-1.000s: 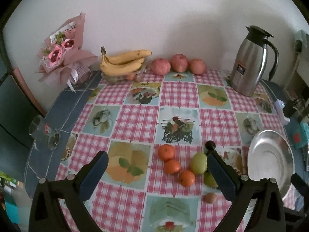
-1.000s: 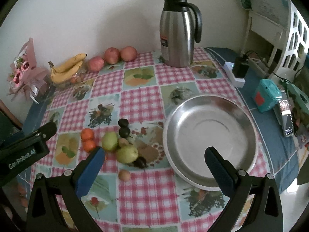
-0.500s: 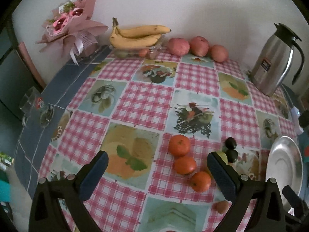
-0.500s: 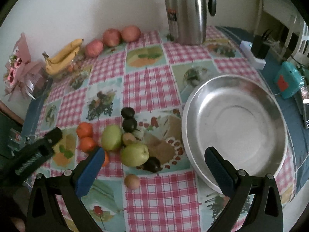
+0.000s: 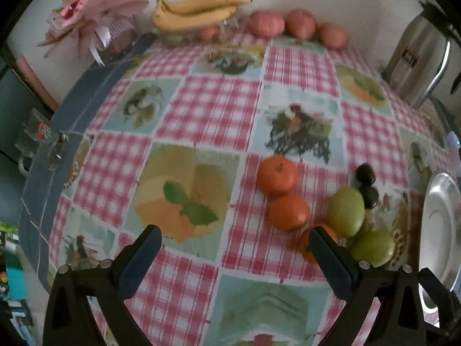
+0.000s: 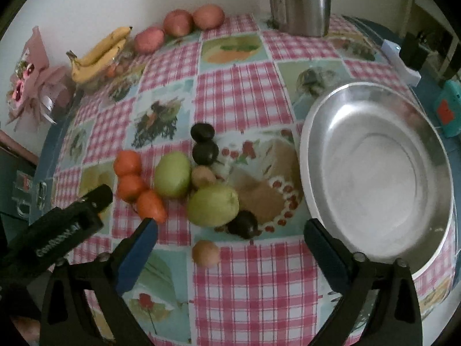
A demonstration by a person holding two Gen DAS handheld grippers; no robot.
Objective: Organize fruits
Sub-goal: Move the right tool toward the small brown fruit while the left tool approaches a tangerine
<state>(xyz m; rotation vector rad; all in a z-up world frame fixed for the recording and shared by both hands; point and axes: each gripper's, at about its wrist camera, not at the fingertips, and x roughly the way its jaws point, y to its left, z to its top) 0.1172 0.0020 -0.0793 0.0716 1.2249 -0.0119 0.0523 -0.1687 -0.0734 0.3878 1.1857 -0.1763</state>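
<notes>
A cluster of fruit lies on the checked tablecloth: three oranges [image 5: 277, 175] [image 6: 127, 162], two green fruits [image 5: 345, 211] [image 6: 213, 205], dark plums [image 6: 205, 152] and small brown fruits [image 6: 205, 253]. An empty steel plate [image 6: 374, 173] sits to their right; its edge shows in the left wrist view [image 5: 440, 225]. My left gripper [image 5: 234, 238] is open and empty, low over the cloth, left of the oranges. My right gripper [image 6: 229, 229] is open and empty, just short of the nearest green fruit and plum.
Bananas [image 5: 198, 8] and three red apples [image 5: 296, 24] line the back wall. A steel thermos jug [image 6: 299, 0] stands at the back right. A pink bouquet [image 5: 86, 20] is at the back left. A teal device [image 6: 446, 112] and charger lie right of the plate.
Both grippers have moved forward and lower toward the fruit cluster, which now looks larger. Both stay open. No fruit has moved.
</notes>
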